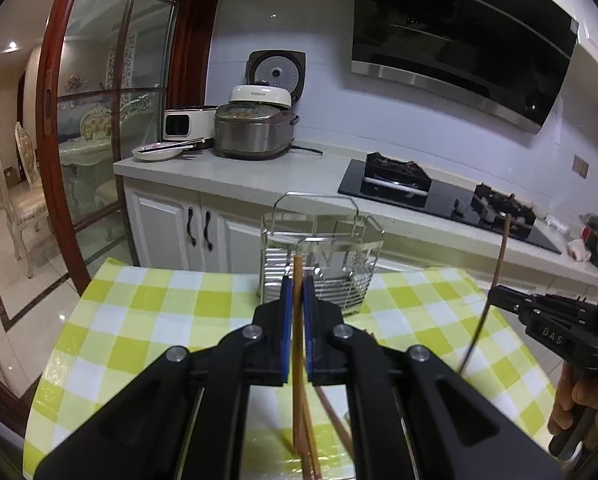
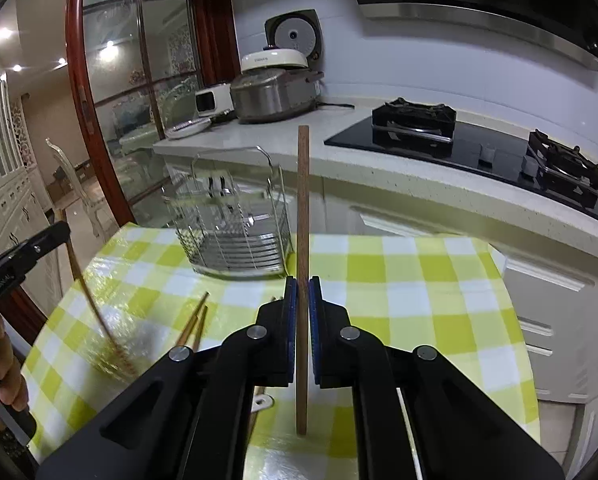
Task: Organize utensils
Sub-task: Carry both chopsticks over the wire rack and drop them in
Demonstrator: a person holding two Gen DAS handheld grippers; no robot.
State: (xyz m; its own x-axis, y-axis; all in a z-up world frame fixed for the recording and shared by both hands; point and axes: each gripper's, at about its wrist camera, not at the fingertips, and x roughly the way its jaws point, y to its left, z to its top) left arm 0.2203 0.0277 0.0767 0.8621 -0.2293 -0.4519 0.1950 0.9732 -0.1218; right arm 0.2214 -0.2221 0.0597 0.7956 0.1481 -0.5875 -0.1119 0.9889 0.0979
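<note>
While both handheld grippers hang above a table covered in a yellow-and-white checked cloth, each one is clenched on 1 chopstick. Starting at the left of the left wrist view, a red wooden door frame with glass panels borders a dining room with pale chairs. Next comes a grey countertop carrying a white appliance, a shallow dish and an open rice cooker. At the centre of that view, the left gripper has its blue pads pressed against a light wooden chopstick, which stands nearly upright between them, its top just in front of a wire-and-metal utensil holder standing at the far edge of the table. Loose chopsticks lie on the cloth below this gripper, partly hidden by its black arms. Further right, a black gas hob sits in the counter beneath a dark range hood. At the far right, the right gripper pinches a darker chopstick, with the person's hand on its handle. From the right wrist view, that dark chopstick rises upright between the closed blue pads, with the utensil holder to its left and well apart from it, and 2 pale chopsticks rest on the cloth further left.
</note>
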